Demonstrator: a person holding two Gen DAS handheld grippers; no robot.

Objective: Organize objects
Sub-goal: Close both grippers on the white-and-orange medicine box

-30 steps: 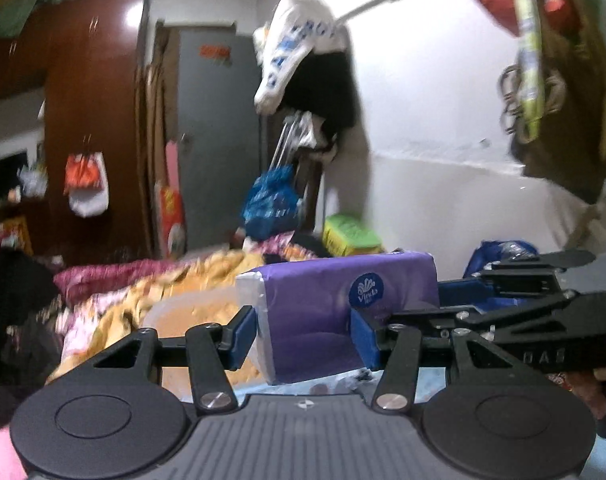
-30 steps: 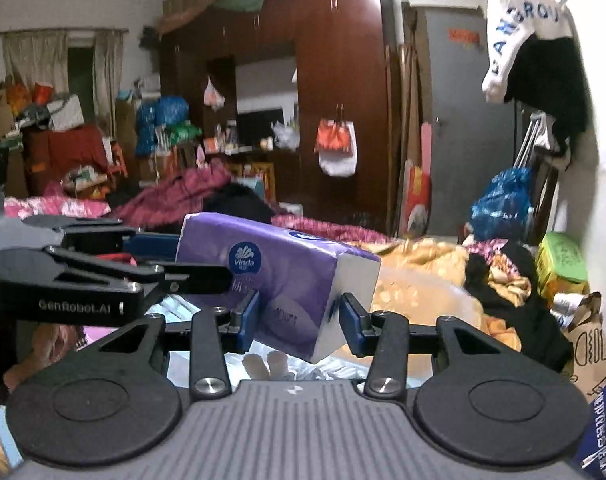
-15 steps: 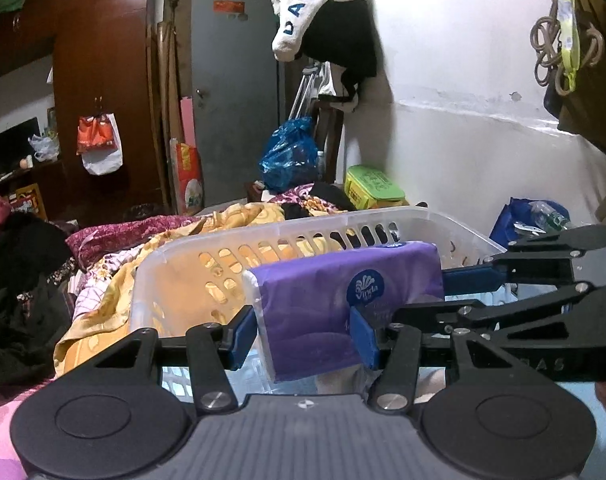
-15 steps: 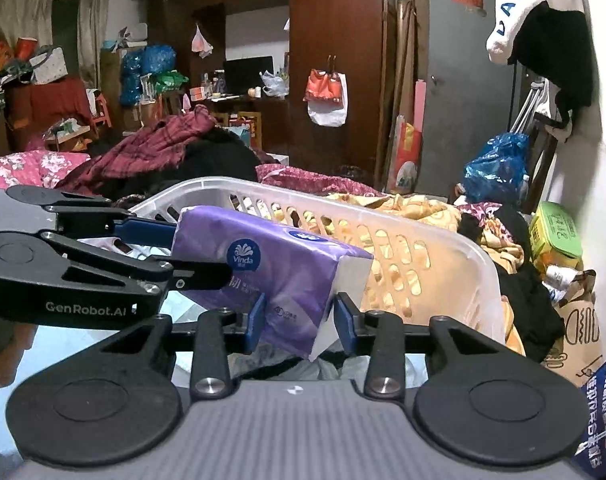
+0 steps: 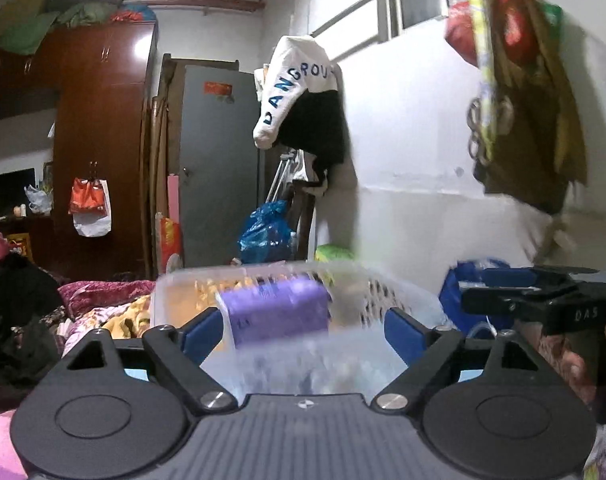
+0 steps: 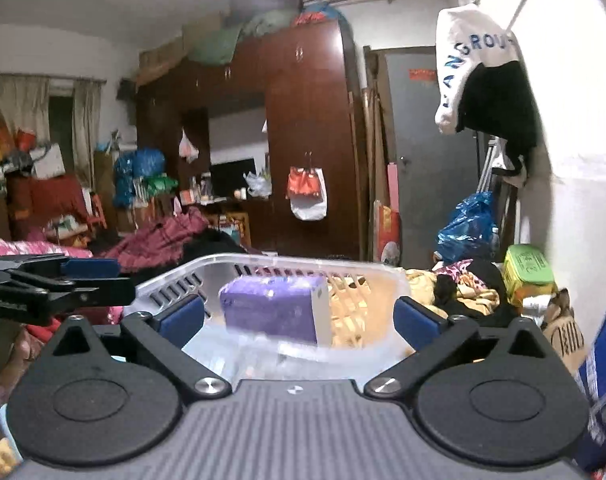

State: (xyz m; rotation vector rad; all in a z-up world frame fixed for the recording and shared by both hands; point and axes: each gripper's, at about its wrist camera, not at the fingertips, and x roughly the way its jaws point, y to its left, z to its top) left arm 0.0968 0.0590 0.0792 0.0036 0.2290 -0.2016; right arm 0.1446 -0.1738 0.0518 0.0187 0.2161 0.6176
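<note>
Tissue pack (image 6: 273, 308) — purple, blurred — sits inside the white slotted laundry basket (image 6: 367, 276), beyond my fingertips and touching neither pair. My right gripper (image 6: 299, 316) is spread wide with nothing between its blue pads (image 6: 181, 316); my left gripper (image 5: 301, 328) is equally wide and holds nothing. Far behind the basket lie rumpled yellow bedding (image 6: 479, 300) — and a grey door (image 5: 219, 168) beside the dark wardrobe (image 5: 99, 140).

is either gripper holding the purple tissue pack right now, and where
Nothing is held. Left gripper and right gripper are both open; the purple tissue pack sits in the basket.
</note>
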